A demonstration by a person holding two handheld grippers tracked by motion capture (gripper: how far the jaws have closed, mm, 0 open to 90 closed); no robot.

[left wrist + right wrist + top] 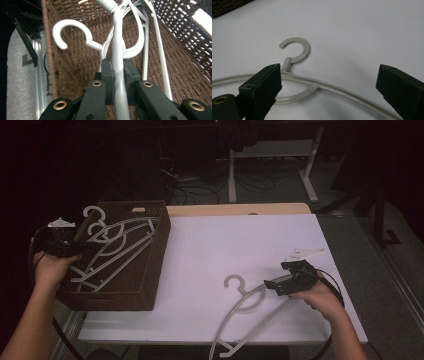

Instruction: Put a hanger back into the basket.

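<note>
A brown wicker basket (150, 270) stands on the left end of the white table (225, 240) and holds white hangers (122, 242) with their hooks over its left rim. My left gripper (70, 251) is at that rim, shut on the bar of a white hanger (117, 45); both pads (107, 75) press on it. Beside it, a second hook (72, 27) curls against the basket's woven wall (80, 62). A grey hanger (240, 302) lies flat on the table at the front right. My right gripper (272, 285) hovers over its neck, open, with the jaws either side of the hanger (298, 50).
A wooden strip (235, 209) runs along the table's far edge. Beyond it, white desk legs (232, 175) and cables lie on the dark floor. The table's front edge passes just under the grey hanger's lower bar.
</note>
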